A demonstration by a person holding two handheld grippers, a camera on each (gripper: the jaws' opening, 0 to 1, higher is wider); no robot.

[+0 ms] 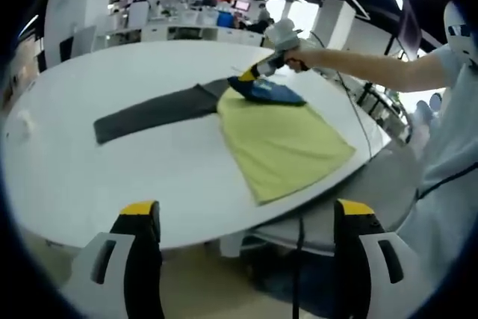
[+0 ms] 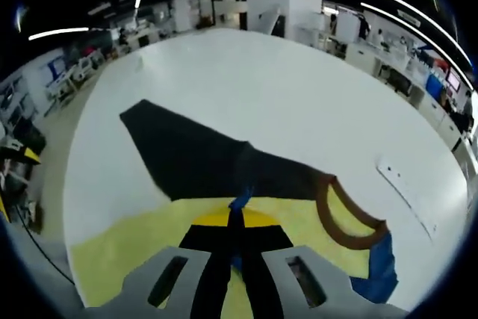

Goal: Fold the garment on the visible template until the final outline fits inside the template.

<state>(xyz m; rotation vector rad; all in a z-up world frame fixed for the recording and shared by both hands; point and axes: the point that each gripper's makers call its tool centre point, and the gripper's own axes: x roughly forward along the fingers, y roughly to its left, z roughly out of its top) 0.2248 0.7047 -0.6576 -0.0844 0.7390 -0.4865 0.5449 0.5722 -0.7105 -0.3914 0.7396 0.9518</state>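
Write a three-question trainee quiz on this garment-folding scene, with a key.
1. True or false: the left gripper is clamping the cloth.
2. What does the right gripper pinch? A) blue cloth B) the dark sleeve C) nothing
3. Fill in: the yellow template lies on a ___ table.

Key: 1 false, its jaws stand apart near the table's edge. 2 A. 3 white.
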